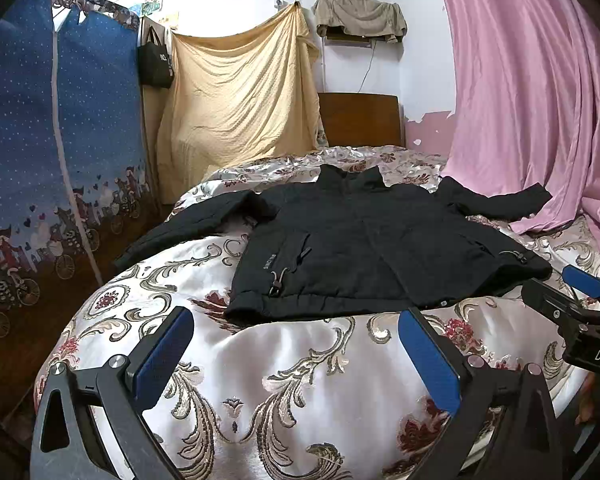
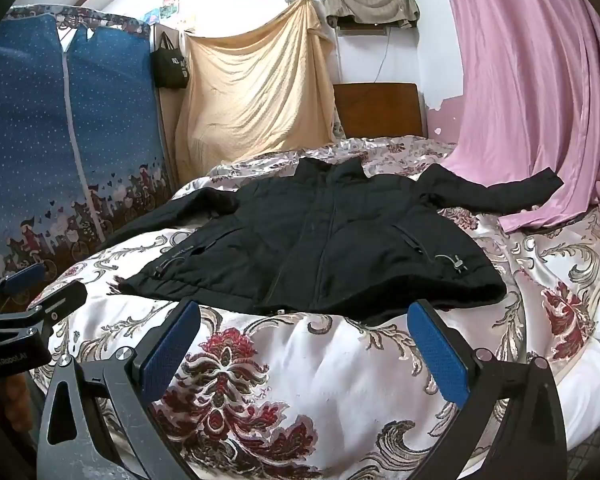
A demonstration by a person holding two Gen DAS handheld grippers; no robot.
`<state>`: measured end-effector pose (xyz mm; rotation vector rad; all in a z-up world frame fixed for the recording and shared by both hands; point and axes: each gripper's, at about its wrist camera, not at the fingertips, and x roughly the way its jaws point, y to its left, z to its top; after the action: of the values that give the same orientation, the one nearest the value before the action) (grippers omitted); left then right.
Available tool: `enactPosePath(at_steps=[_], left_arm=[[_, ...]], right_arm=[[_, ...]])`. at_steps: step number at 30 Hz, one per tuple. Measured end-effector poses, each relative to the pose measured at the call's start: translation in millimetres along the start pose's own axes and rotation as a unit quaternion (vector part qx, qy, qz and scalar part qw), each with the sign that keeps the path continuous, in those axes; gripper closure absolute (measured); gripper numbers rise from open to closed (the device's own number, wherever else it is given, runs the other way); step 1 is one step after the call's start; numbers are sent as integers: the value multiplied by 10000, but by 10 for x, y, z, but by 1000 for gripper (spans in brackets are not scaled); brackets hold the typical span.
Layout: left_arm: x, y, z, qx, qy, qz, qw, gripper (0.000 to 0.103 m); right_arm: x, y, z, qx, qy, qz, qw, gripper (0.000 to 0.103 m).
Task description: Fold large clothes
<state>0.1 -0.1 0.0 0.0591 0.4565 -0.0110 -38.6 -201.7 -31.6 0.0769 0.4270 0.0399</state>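
A black zip jacket (image 1: pixel 364 240) lies spread flat, front up, on the floral bed cover (image 1: pixel 284 364), with both sleeves out to the sides and the hem nearest me. It also shows in the right wrist view (image 2: pixel 320 240). My left gripper (image 1: pixel 296 320) is open and empty, hovering just short of the hem's left part. My right gripper (image 2: pixel 306 314) is open and empty, just short of the hem's middle and right part. The right gripper shows at the right edge of the left wrist view (image 1: pixel 572 296); the left gripper shows at the left edge of the right wrist view (image 2: pixel 40 284).
A pink curtain (image 1: pixel 532 100) hangs at the right and drapes onto the bed beside the right sleeve. A blue fabric wardrobe (image 1: pixel 40 140) stands close along the bed's left side. A yellow sheet (image 1: pixel 240 100) and wooden headboard (image 1: pixel 360 120) are behind the bed.
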Motion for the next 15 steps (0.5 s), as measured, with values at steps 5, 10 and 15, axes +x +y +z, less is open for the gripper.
enactPosePath(at_steps=[5, 10, 15], left_arm=[[0, 0, 0, 2, 0, 3, 10000, 0], [0, 0, 0, 7, 4, 3, 10000, 0], [0, 0, 0, 9, 3, 4, 10000, 0]], right_arm=[[-16, 5, -33, -2, 11, -5, 10000, 1], [-27, 0, -30, -6, 20, 1, 10000, 1], [1, -5, -77, -14, 44, 4, 10000, 1]])
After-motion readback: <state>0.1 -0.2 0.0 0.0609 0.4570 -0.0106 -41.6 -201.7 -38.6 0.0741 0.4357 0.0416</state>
